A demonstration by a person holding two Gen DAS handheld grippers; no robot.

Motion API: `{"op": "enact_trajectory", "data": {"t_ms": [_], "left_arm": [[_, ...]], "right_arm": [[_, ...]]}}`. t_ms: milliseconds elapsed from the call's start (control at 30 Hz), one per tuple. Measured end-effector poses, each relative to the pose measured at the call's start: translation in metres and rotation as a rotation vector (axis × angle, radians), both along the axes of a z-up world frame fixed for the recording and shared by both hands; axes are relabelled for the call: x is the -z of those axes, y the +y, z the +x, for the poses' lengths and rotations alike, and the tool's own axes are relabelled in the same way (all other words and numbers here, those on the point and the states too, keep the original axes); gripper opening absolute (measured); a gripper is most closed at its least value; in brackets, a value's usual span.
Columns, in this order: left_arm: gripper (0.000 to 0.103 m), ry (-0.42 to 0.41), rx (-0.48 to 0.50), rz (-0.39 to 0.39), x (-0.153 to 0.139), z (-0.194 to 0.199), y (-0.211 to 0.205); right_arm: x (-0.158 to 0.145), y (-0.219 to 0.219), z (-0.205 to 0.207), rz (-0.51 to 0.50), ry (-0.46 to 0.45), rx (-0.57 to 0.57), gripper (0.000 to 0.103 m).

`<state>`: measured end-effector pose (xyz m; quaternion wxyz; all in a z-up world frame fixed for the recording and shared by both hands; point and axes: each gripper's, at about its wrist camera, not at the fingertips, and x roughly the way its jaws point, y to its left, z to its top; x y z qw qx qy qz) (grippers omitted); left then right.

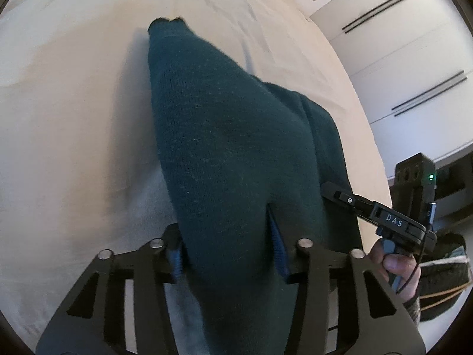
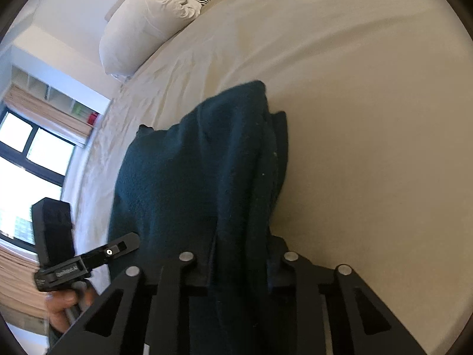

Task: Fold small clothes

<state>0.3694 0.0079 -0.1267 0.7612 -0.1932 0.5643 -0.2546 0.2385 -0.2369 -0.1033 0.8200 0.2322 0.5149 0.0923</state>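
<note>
Between your left gripper's jaws sits a thick bunch of the dark teal knit garment, and the blue pads press into it on both sides, so you are pinching it there. Ahead of those jaws the knit stretches away in a long taut ridge, its far cuff-like end resting on the cream bedsheet. Just right of the left jaws your right gripper holds the same garment, its jaws closed onto a narrower gather of fabric, with doubled layers hanging ahead of them and draping onto the sheet. Beyond the right jaws' left side lies a white pillow, well apart from the work. The risk, as I judge it, is uneven grip: the left bunch is bulky and soft, so a layer could slip out when you lift or swing, leaving a crooked fold. Pulling the two grippers apart could stretch the loose knit. The sheet is smooth but wrinkled, so dragging the wool-like, slightly fuzzy fabric across it may rumple both.
</note>
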Motion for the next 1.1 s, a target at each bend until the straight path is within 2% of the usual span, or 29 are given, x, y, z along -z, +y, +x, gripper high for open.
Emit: {"op": "enact_trajectory", "data": {"t_ms": [133, 233, 400, 567, 700, 833, 967, 1100], "left_arm": [[0.037, -0.017, -0.007, -0.018, -0.018, -0.011, 0.006], [0.037, -0.074, -0.012, 0.005, -0.044, -0.023, 0.021], [0.037, -0.166, -0.026, 0.059, -0.091, -0.058, 0.073], [0.038, -0.193, -0.048, 0.101, -0.107, -0.087, 0.116], [0.038, -0.186, -0.075, 0.134, -0.106, -0.113, 0.151], [0.038, -0.167, -0.096, 0.147, -0.096, -0.123, 0.170], [0.038, -0.128, -0.118, 0.136, -0.071, -0.136, 0.189], [0.040, -0.096, -0.121, 0.149, -0.039, -0.133, 0.180]], "right_arm": [[-0.032, 0.024, -0.011, -0.061, -0.057, -0.020, 0.024], [-0.060, 0.053, -0.021, -0.088, -0.105, -0.073, 0.023], [-0.086, 0.099, -0.040, -0.012, -0.155, -0.138, 0.023], [-0.087, 0.147, -0.056, 0.023, -0.163, -0.197, 0.023], [-0.073, 0.184, -0.066, 0.051, -0.134, -0.235, 0.023], [-0.051, 0.209, -0.068, 0.087, -0.096, -0.247, 0.023], [-0.029, 0.223, -0.061, 0.101, -0.065, -0.243, 0.023], [-0.001, 0.230, -0.059, 0.085, -0.012, -0.228, 0.024]]}}
